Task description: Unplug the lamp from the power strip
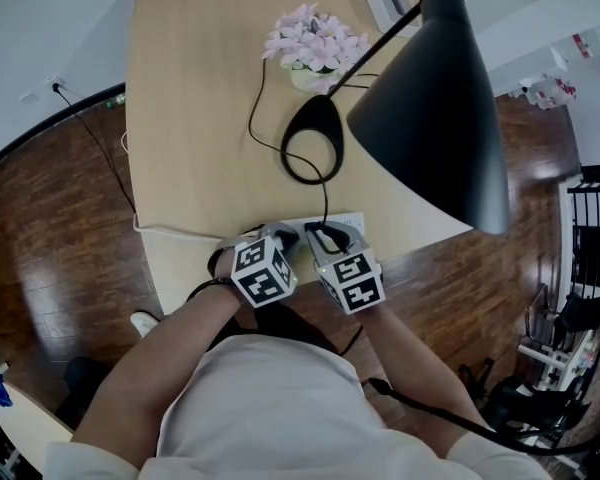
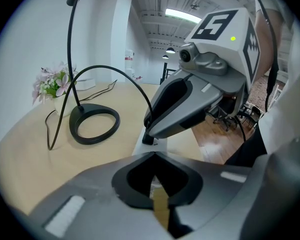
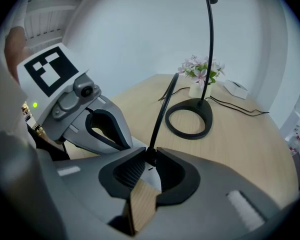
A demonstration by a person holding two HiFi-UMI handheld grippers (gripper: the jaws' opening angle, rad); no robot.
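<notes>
Item: lamp plug (image 2: 148, 140), standing upright in power strip (image 1: 356, 222) at the worktop (image 1: 200, 118) near edge. We have the right tool (image 3: 150, 154) clamped on it and the left tool (image 2: 152, 155) closed, empty, just beside. We judge the pull runs upward along the plug's axis.

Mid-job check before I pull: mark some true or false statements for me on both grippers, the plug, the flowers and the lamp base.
1. The right gripper is shut on the lamp's plug. True.
2. The plug has been pulled free. False: it still sits in the power strip.
3. The left gripper is wide open. False: its jaws are together.
4. The flowers sit between the grippers. False: they stand on the table, beyond the lamp base.
5. The lamp base is an open ring. True.
</notes>
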